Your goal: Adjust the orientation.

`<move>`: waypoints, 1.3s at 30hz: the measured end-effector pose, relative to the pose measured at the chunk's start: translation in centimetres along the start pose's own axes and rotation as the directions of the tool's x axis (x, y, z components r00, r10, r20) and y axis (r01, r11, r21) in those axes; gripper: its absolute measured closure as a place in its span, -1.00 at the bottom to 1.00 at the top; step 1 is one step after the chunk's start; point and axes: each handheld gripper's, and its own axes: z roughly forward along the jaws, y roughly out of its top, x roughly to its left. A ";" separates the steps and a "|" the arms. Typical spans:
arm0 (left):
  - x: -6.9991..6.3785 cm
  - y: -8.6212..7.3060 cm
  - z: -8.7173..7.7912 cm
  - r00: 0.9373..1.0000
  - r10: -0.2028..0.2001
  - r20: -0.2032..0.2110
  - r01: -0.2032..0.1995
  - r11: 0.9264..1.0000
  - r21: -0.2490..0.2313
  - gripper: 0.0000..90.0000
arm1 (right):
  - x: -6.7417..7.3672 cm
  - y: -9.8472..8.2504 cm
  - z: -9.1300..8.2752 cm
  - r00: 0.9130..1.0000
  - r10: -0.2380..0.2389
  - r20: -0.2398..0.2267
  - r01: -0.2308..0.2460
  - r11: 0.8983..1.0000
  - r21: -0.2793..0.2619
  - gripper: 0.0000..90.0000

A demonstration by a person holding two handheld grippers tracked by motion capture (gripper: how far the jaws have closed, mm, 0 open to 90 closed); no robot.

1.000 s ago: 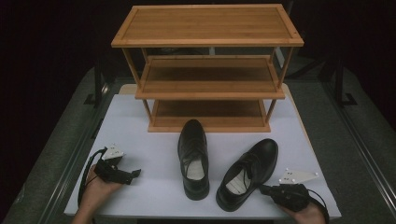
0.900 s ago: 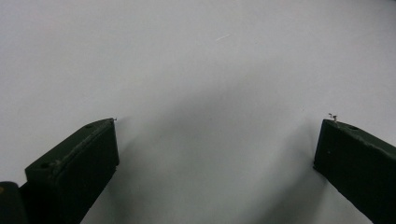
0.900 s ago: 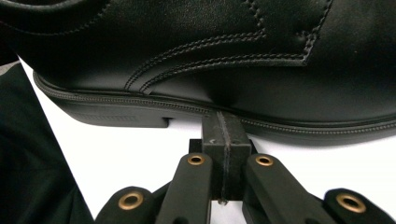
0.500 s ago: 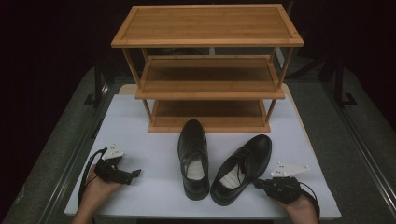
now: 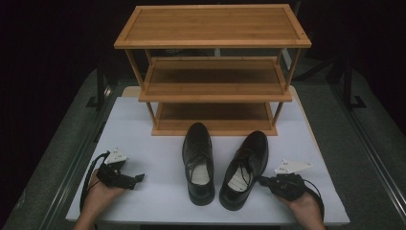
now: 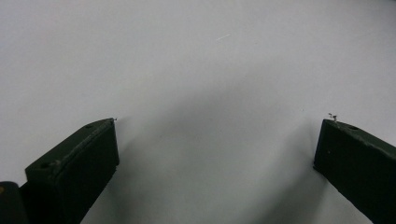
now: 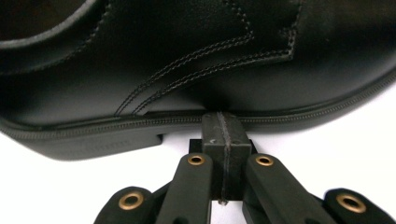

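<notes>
The jaws of the right gripper (image 5: 265, 181) are pressing flat together, nothing between them, and their joined tips are butting against the sole edge of the right-hand black leather shoe (image 5: 243, 167), just ahead of its heel block (the right gripper view shows the stitched welt running directly above the tips). That shoe is lying on the white worktop (image 5: 153, 148) with its toe angling away toward the rack and slightly rightward, its pale insole showing. The jaws of the left gripper (image 5: 139, 178) are standing wide apart over bare white surface, holding nothing, well apart from both shoes.

The other black leather shoe (image 5: 198, 160) is sitting just beside the first, toe pointing straight at the rack, the two heels nearly touching. Between the right gripper and this second shoe, the first shoe itself is standing in the way. Behind them a three-tier wooden shoe rack (image 5: 213, 72) is standing, its slatted-edged shelves warm brown and rectangular. Both shoes are smooth, glossy lace-ups with double stitching along the side panels.
</notes>
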 end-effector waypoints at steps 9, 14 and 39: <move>0.0 0.0 0.0 1.000 0.000 0.000 0.000 1.000 0.000 -1.00 | -0.6 1.2 1.1 1.000 -0.007 0.008 0.007 1.000 0.005 1.00; 0.0 0.0 0.0 1.000 0.001 0.000 -0.001 1.000 0.000 -1.00 | -1.1 1.9 1.8 1.000 0.000 -0.001 0.000 1.000 0.005 1.00; 0.0 0.0 0.0 1.000 0.000 0.001 0.000 1.000 0.000 -1.00 | -0.4 4.5 4.7 0.999 -0.041 -0.017 0.041 0.999 0.015 1.00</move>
